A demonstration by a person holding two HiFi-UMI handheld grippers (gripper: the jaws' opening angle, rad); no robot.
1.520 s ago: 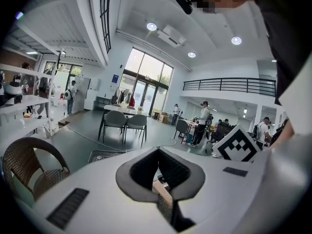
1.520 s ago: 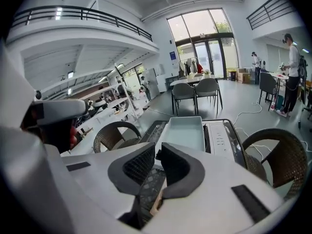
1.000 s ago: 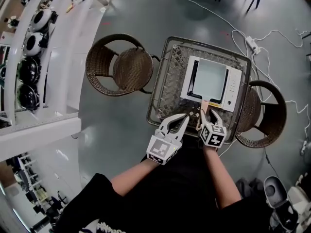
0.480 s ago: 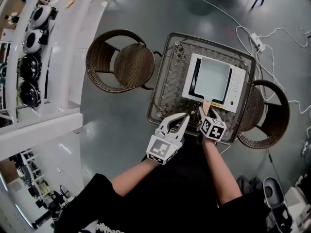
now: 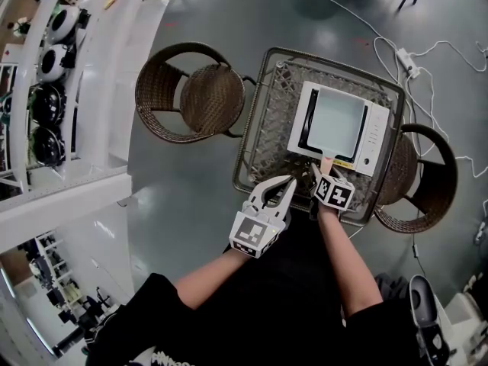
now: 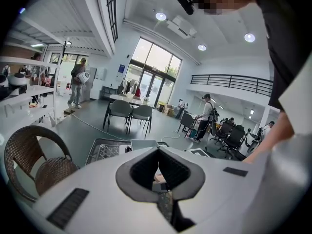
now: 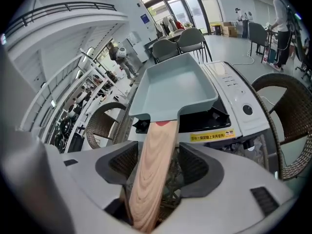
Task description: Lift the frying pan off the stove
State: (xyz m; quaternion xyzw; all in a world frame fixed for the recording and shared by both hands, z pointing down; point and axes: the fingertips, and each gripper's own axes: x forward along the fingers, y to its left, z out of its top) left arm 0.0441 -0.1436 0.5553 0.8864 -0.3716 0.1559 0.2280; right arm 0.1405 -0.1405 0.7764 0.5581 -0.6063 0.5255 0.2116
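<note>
A square pale blue-grey frying pan (image 5: 335,120) (image 7: 175,84) sits on a white stove (image 5: 375,136) (image 7: 234,89). Its light wooden handle (image 5: 326,164) (image 7: 156,165) points toward me. My right gripper (image 5: 326,174) (image 7: 158,167) is around that handle and its jaws are opening. The handle lies between the pads with a gap showing on either side. My left gripper (image 5: 288,183) (image 6: 157,167) hovers just left of it over the table's near edge, fingertips together and holding nothing.
The stove stands on a wicker-and-glass table (image 5: 252,128). One wicker chair (image 5: 191,101) is at its left and another (image 5: 427,181) at its right. Cables and a power strip (image 5: 406,62) lie on the floor behind. White shelving (image 5: 76,90) runs along the left.
The right gripper's jaws have spread wider around the wooden handle. The pan has stayed on the stove and the left gripper has barely moved.
</note>
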